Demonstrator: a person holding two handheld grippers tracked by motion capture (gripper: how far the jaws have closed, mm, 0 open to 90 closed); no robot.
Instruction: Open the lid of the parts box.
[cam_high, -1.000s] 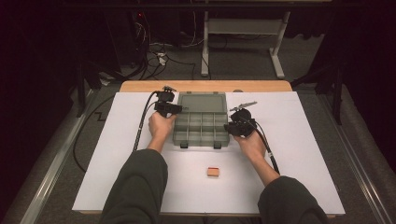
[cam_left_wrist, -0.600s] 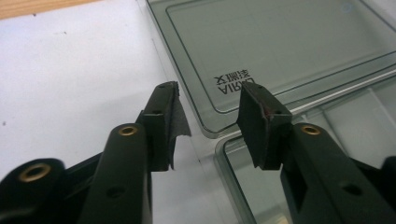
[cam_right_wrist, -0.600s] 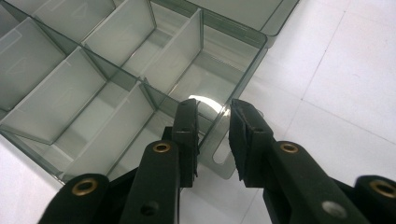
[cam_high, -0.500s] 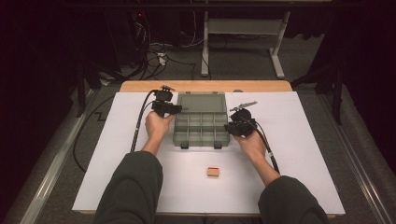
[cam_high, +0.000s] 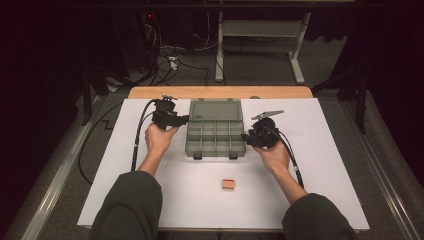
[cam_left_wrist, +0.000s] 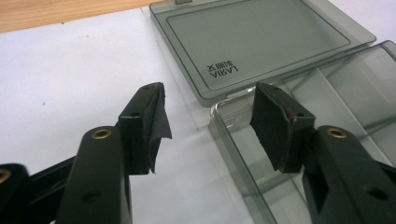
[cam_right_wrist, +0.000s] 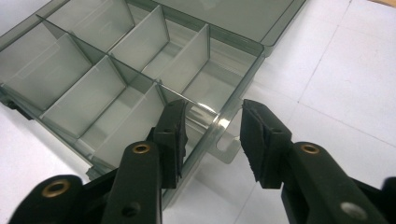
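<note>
An open compartment box (cam_high: 216, 131) was seen at centre frame on the white bench (cam_high: 320, 150), its lid (cam_left_wrist: 261, 42) laid flat. The left claw (cam_high: 183, 119) and right claw (cam_high: 245, 137), each just opened and holding nothing, straddled the box's side walls. Both should be drawn back level to avoid tugging the box. Forearms were extended forward, hands level.

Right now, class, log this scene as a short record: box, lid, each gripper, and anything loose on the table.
box: grey compartment box, open, compartments look empty
lid: lid laid flat behind the box
left gripper: left gripper open, jaws just opening astride the box's wall, pads off it
right gripper: right gripper open, jaws just opening astride the box's side wall
loose item: small orange block on the white table cover
</note>
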